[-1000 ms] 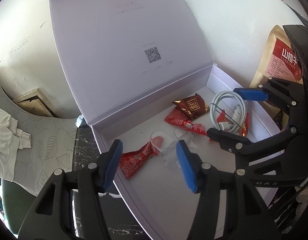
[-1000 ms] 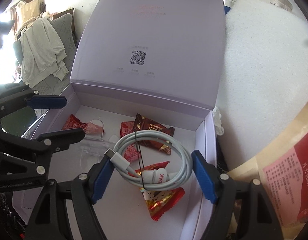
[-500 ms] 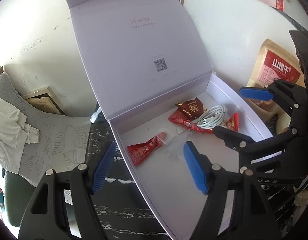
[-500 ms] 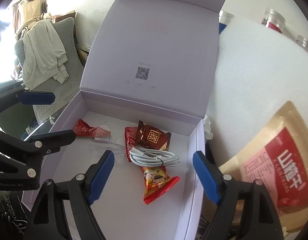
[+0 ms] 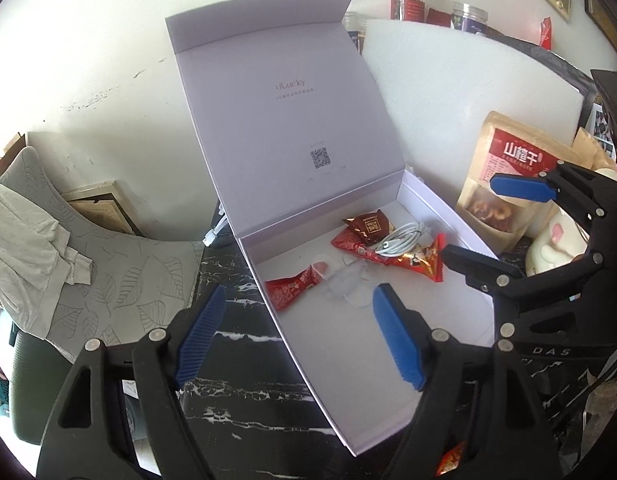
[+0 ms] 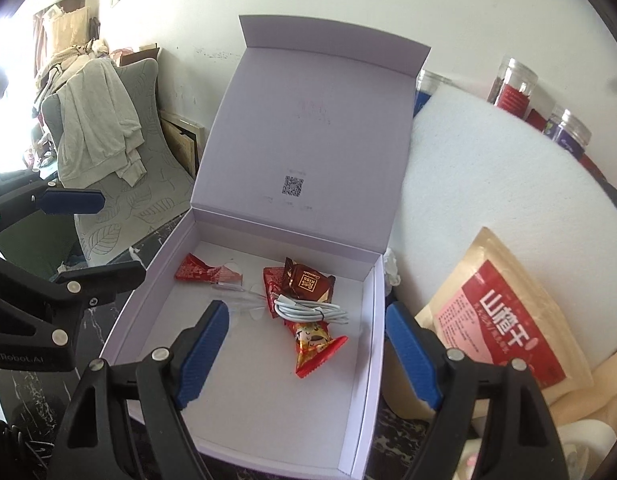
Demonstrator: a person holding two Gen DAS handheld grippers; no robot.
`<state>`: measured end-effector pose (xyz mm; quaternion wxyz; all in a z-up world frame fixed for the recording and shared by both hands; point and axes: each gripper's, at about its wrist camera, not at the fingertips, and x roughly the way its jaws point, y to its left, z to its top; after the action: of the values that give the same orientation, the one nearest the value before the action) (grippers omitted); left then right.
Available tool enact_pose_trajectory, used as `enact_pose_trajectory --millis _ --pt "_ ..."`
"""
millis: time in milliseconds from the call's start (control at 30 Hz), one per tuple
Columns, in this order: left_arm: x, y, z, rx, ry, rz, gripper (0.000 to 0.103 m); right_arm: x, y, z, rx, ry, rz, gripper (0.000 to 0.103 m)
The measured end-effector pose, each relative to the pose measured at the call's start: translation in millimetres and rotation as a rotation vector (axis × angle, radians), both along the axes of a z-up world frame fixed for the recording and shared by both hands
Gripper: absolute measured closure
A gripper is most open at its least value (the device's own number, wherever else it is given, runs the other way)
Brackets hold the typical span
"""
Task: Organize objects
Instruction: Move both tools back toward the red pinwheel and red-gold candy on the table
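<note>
both grippers, left (image 5: 296, 332) and right (image 6: 308, 352), gape wide, holding nothing, above the pale lilac cardboard box (image 6: 364, 360); coiled white cable (image 6: 308, 310) is in, next probably closing the lid (image 6: 308, 128).

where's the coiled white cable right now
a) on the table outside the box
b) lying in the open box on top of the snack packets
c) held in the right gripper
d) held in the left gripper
b: the white cable lies coiled on the snack packets inside the open box, and both grippers are open and empty.
</note>
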<state>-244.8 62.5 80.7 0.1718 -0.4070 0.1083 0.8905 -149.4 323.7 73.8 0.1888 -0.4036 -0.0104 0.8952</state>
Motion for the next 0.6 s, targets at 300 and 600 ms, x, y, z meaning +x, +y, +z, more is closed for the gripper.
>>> enact_pose_trajectory --millis 300,600 --pt "30.4 -4.9 22.9 0.004 0.035 0.009 0.023 25.9 -18.8 25.7 0.022 0.044 0.004 0.021" --pt "60.0 -11.9 43.6 0.021 0.053 0.036 0.018 56.7 -39.0 50.5 0.063 0.086 0.007 0.019"
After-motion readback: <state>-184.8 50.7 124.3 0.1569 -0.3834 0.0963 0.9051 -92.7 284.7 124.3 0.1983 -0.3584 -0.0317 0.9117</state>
